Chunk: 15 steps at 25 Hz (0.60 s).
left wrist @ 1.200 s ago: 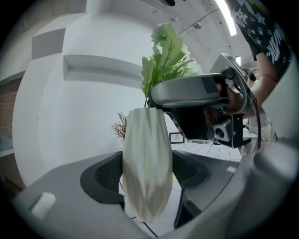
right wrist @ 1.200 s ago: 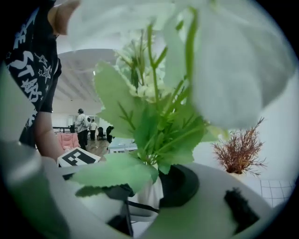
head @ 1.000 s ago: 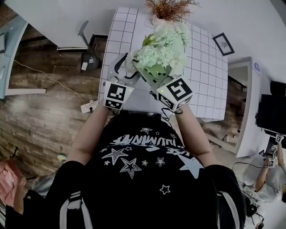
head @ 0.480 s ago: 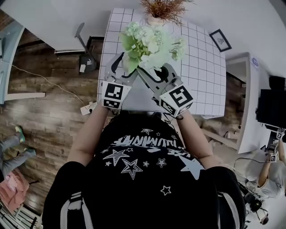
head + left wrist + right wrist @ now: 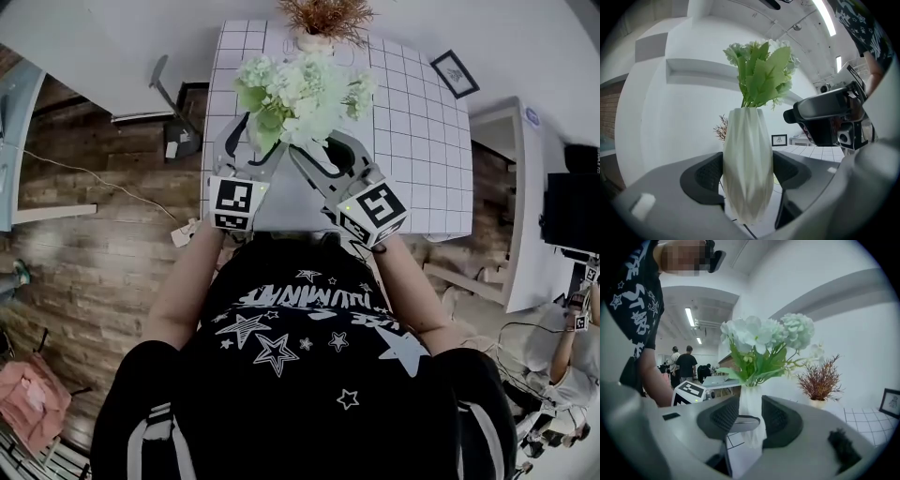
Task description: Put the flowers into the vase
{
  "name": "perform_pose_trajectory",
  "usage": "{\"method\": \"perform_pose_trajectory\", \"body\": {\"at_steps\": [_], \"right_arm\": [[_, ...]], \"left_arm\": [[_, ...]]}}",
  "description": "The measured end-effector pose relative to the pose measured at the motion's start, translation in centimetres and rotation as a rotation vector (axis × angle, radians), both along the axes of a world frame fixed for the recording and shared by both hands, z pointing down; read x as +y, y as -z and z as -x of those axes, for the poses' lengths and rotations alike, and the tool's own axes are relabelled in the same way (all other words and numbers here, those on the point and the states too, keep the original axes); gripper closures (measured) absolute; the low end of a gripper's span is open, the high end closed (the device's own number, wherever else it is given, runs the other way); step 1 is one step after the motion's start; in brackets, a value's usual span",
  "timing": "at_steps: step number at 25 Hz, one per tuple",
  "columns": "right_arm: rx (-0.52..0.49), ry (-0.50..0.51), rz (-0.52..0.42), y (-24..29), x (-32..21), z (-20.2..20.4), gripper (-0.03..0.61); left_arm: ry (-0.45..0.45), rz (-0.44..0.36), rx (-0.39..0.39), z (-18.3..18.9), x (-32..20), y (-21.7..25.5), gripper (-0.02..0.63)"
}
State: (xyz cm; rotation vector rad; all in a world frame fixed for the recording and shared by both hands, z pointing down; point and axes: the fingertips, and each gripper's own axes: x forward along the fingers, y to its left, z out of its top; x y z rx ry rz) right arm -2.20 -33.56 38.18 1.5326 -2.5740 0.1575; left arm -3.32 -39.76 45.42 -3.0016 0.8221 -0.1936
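A white faceted vase (image 5: 747, 164) stands between the pads of my left gripper (image 5: 747, 176), which press on both its sides. Pale green and white flowers (image 5: 761, 75) with broad leaves rise out of its mouth. In the head view the flowers (image 5: 300, 84) hide the vase from above, and my left gripper (image 5: 246, 136) sits under their left side. My right gripper (image 5: 319, 150) is just right of it with jaws spread. In the right gripper view nothing is clamped between the jaws (image 5: 750, 420). The vase (image 5: 752, 404) shows beyond them.
Both grippers are over the near edge of a white gridded table (image 5: 422, 141). A pot of dried reddish twigs (image 5: 323, 19) stands at the far edge and a small picture frame (image 5: 454, 73) at the right. Wooden floor lies to the left. People (image 5: 686, 364) stand far off.
The flowers have moved left and away from me, from over the right gripper's jaws to above the left gripper. The right gripper has shifted slightly; the left has stayed put.
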Motion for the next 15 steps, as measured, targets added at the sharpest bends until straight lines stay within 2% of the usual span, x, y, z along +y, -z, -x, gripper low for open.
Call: {"method": "perform_pose_trajectory", "body": {"at_steps": [8,15], "right_arm": [[-0.018,0.017,0.013,-0.3,0.9,-1.4,0.426],[-0.018,0.066,0.016,-0.1,1.8,-2.3,0.426]], "left_arm": [[0.044,-0.011,-0.023,0.0,0.1,-0.4,0.276],[0.088,0.024,-0.051,-0.1,0.4,-1.4,0.252]]}}
